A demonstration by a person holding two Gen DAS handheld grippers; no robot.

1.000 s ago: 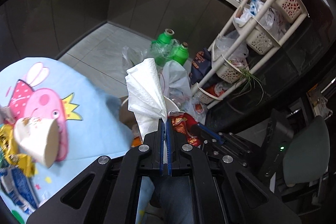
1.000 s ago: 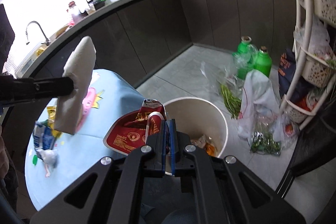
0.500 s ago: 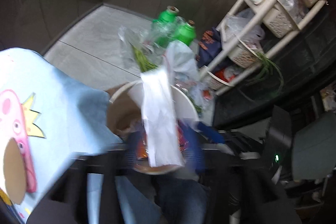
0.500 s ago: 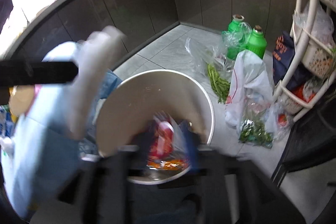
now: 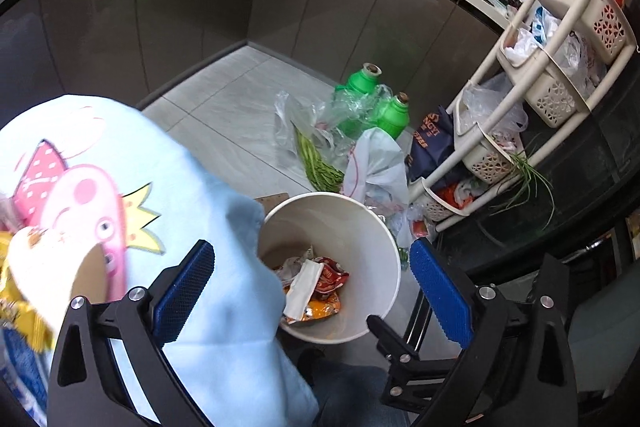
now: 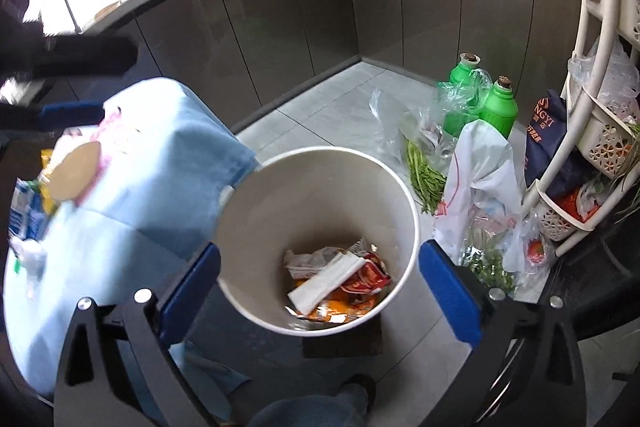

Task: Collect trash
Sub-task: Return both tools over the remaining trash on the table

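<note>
The round white plastic bin [image 6: 320, 187] stands on the grey tile floor beside the table with the light blue cartoon cloth [image 5: 192, 195]. At the bottom of the bin a folded white paper napkin [image 6: 326, 281] lies on top of a crumpled red snack wrapper [image 6: 366, 277]. The left gripper [image 5: 312, 287] is above the bin, its blue-padded fingers spread wide and empty. The right gripper [image 6: 320, 285] is also above the bin, wide apart and holding nothing. A white paper cup [image 5: 44, 267] lies on its side on the cloth, away from the bin.
</note>
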